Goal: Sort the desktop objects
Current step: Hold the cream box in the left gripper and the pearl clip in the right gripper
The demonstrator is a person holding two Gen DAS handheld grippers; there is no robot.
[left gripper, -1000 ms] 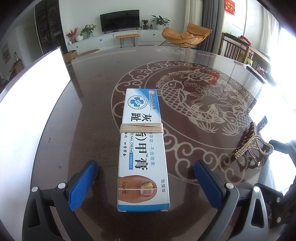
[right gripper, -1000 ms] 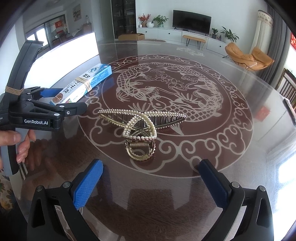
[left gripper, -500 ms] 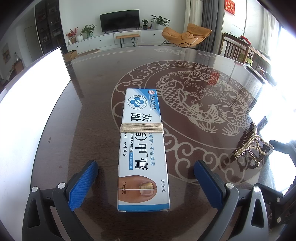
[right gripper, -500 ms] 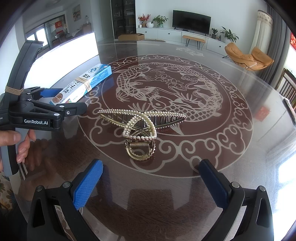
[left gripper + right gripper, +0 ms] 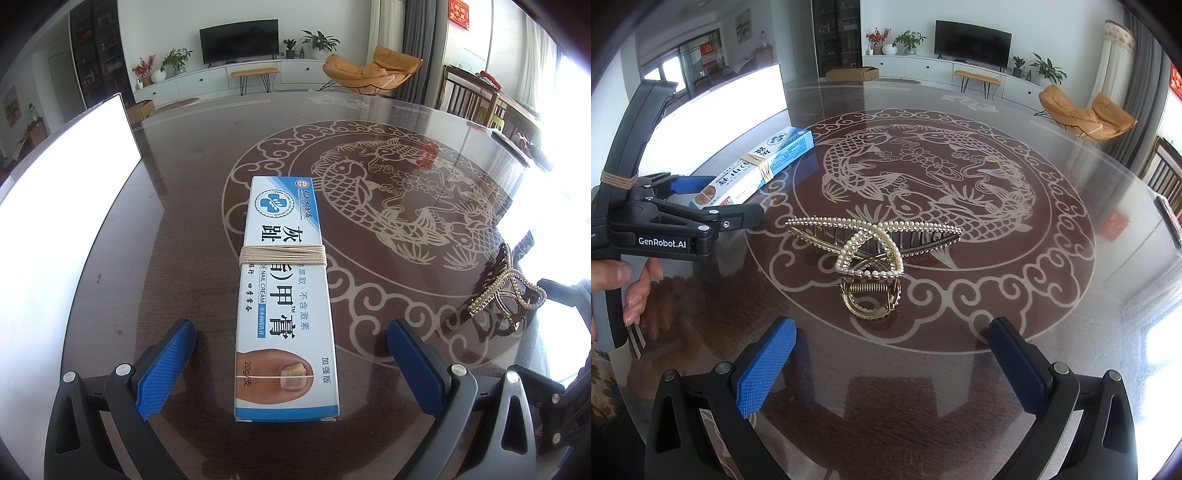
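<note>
While nothing is gripped yet, I have both targets lined up. Cream box (image 5: 286, 306) lies flat on the table (image 5: 177, 221), long axis pointing straight away from the left gripper (image 5: 291, 365), near end between the blue pads (image 5: 166, 365) with a clear gap on each side. Jaws wide apart, touching nothing. That alignment looks deliberate: the narrow width faces the pads, so closing would clamp across the short sides. A band of twine (image 5: 282, 255) is wound round the box's middle, probably keeping it shut; it sits ahead of the pads, so shouldn't interfere.

Hair clip (image 5: 873, 254), gold with pearl edging, rests on its teeth and spring end, just ahead of the right gripper (image 5: 890, 369). Those jaws are spread too, empty, pads well short of it. Clip is wider than the box and springy, so I judge the looped handle nearest me is the sane place to grab, not the toothed span.

From the right wrist camera, the box sits far left, near a bright white panel (image 5: 731, 99), well apart from the clip. A hand (image 5: 613, 280) holds the left tool's handle.

No bin or tray visible, so I can't tell where things get sorted to.
</note>
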